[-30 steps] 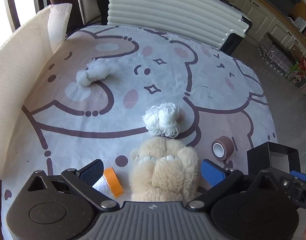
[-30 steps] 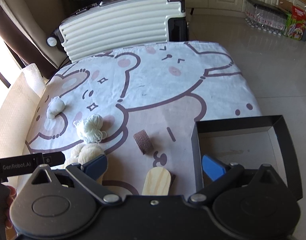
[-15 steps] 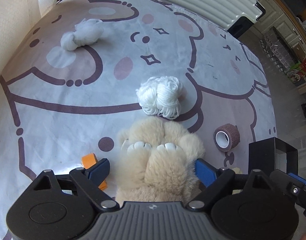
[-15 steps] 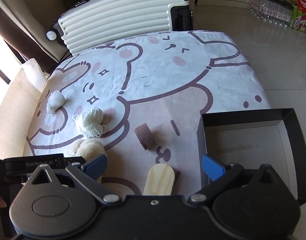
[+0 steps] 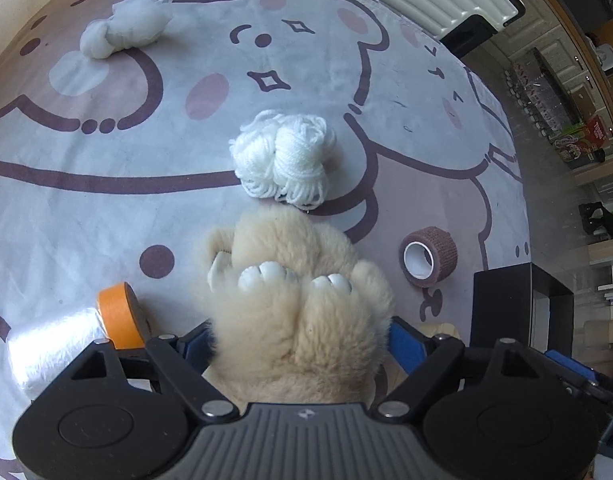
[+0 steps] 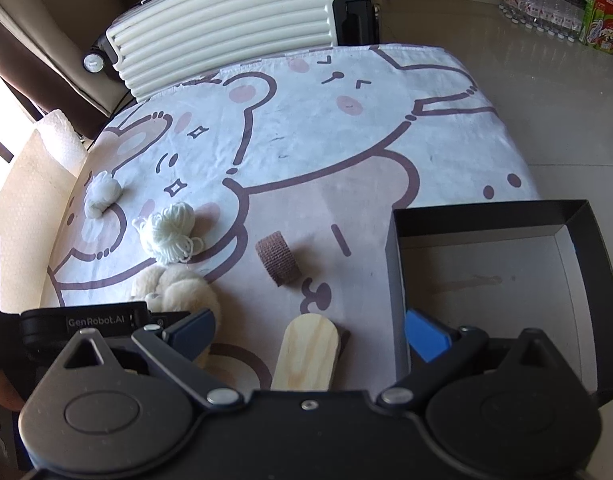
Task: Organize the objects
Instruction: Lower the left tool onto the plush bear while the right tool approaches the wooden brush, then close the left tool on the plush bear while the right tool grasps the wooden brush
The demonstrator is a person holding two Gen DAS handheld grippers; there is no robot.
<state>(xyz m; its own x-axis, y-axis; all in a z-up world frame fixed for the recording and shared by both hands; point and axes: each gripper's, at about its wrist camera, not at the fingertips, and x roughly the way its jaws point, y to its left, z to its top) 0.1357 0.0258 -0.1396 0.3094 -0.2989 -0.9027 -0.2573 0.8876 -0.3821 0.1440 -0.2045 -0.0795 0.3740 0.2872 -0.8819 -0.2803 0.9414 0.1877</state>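
Left gripper fingers closing around plush toy on desk, near yarn. Squeeze low, centred (fur compresses). Right gripper wide, empty, beside box.

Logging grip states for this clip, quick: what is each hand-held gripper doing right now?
Left hand-held gripper: jaws closing around the plush paw, not clearly clamped yet.
Right hand-held gripper: open, holding nothing.
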